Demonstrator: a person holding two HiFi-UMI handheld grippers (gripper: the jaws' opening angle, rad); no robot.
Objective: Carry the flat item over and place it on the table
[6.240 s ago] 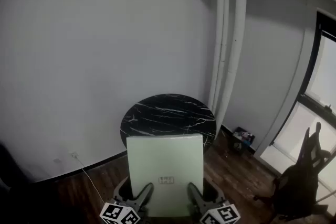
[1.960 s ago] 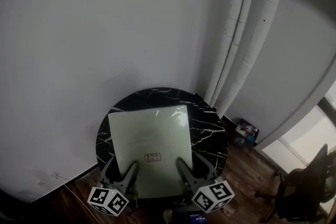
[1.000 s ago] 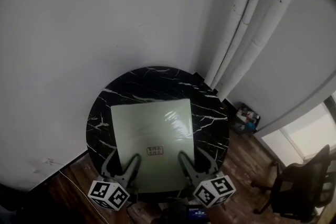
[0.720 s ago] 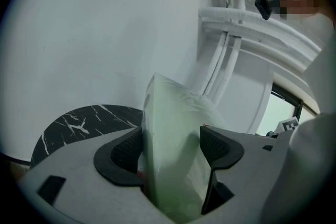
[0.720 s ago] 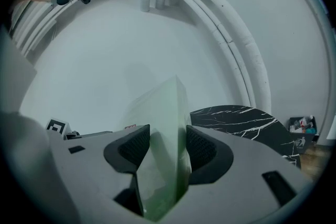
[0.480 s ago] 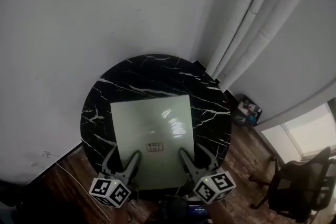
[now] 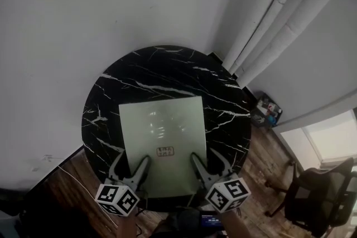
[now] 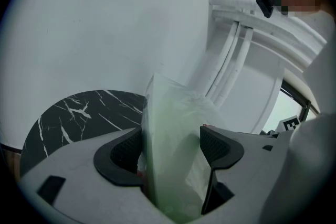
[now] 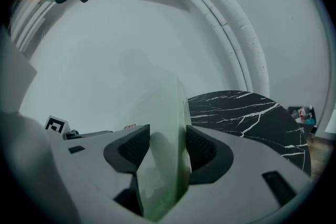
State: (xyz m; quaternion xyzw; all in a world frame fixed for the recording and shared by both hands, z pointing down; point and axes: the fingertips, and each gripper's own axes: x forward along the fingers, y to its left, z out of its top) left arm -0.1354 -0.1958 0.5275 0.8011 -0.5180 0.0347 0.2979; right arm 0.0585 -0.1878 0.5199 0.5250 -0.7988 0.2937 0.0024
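The flat item (image 7: 163, 136) is a pale green, plastic-wrapped square with a small label near its near edge. In the head view it lies over the round black marble table (image 7: 162, 72), covering the table's near half. My left gripper (image 7: 139, 167) is shut on its near left edge, my right gripper (image 7: 198, 164) on its near right edge. Seen edge-on in the left gripper view, the flat item (image 8: 173, 149) stands between the dark pads (image 8: 220, 147). The right gripper view shows the flat item (image 9: 168, 139) pinched the same way. Whether it rests on the tabletop I cannot tell.
A white wall stands behind the table, with white pipes (image 7: 279, 14) running up its right side. A small crate of things (image 7: 269, 111) sits on the wooden floor by the pipes. A dark office chair (image 7: 321, 198) stands at the lower right. A cable (image 7: 67, 173) trails at the left.
Across the frames the table has come from far off to right below me. Both grippers have carried the flat item forward and lowered it over the tabletop, still shut on its near edge.
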